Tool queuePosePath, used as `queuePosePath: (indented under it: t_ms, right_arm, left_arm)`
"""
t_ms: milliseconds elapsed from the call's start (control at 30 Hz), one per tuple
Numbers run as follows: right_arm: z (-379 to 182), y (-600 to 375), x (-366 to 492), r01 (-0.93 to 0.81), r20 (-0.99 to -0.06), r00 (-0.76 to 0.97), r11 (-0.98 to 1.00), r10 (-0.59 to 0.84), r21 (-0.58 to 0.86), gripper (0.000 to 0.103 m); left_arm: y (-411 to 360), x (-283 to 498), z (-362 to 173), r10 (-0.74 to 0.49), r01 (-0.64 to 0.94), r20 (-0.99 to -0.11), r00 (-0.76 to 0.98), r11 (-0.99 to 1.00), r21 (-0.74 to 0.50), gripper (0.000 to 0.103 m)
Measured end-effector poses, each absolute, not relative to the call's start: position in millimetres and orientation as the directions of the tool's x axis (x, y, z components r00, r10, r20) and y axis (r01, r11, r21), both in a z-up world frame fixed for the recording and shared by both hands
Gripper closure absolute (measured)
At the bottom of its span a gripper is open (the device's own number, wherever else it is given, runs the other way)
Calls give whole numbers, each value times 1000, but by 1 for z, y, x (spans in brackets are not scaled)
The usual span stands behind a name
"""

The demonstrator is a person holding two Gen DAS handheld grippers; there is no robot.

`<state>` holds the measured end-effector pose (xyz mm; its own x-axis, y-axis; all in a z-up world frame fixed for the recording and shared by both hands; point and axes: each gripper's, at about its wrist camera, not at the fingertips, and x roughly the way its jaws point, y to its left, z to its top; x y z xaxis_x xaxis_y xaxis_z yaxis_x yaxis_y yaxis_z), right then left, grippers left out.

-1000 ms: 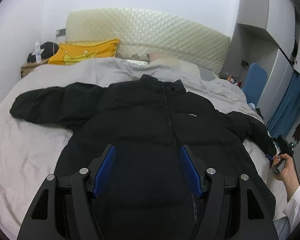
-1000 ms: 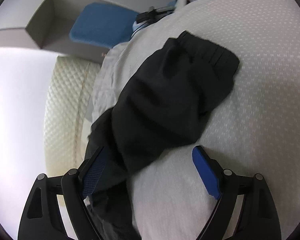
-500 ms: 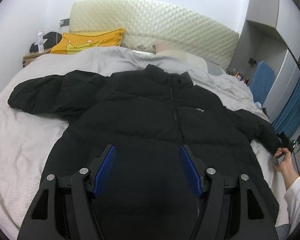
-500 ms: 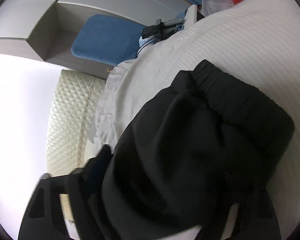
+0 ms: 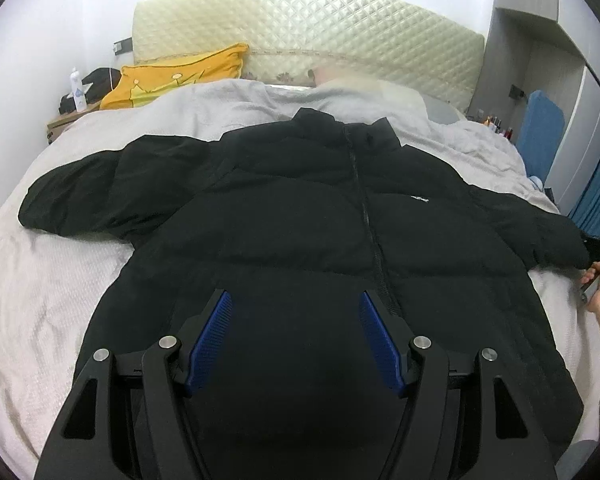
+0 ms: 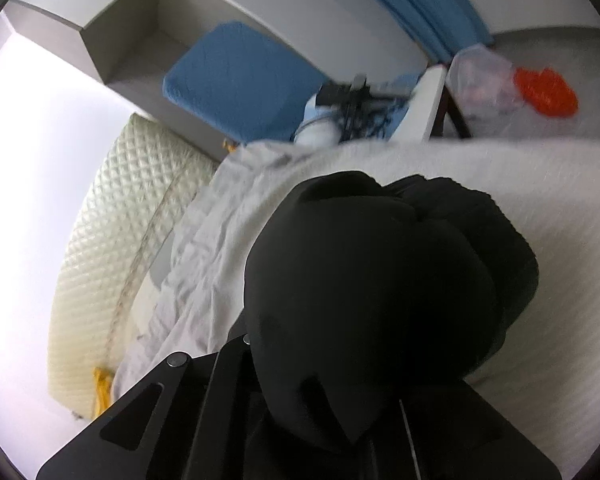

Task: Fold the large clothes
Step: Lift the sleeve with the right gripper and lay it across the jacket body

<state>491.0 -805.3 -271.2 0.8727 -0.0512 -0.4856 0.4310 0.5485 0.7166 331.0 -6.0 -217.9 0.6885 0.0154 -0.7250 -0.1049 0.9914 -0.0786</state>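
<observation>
black jacket (image 5: 300, 240) lies spread front-up on the bed (image 5: 40, 300). left gripper (image 5: 296, 336) hovers released above its hem. right gripper (image 6: 340, 420) sits buried in the sleeve (image 6: 380, 280); grip cannot be confirmed. risk: slick, puffy cuff slipping out mid-fold.

Black jacket (image 5: 300, 240) spread flat across the bed (image 5: 40, 300).

Yellow pillow (image 5: 180, 76) against quilted headboard (image 5: 308, 36), white bottle (image 5: 77, 90) on nightstand (image 5: 62, 124), blue curtain (image 5: 598, 184)
</observation>
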Motion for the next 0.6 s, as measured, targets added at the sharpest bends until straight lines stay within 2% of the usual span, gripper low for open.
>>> queuePosePath:
  t_ms: [167,267,500,600]
  right_arm:
    - [-230,-801,490,432,-478,874,598,-91,675,98]
    - [-187,-781,490,412,-469,876,673,-108,614,98]
    - [-72,-697,484,302,-401,911,821,-97,485,96]
    - [-33,-653,481,254,-372,924,873,-91,416,95]
  left_arm:
    - [-1,326,-209,37,-105,-704,709,993,-53,36]
    - [1,321,-203,46,-98,-691,722,995,-35,36]
    - [7,301,-183,48,-82,-659,751,996,-21,36]
    - [9,289,-173,84,-91,-622,778,996,20,36]
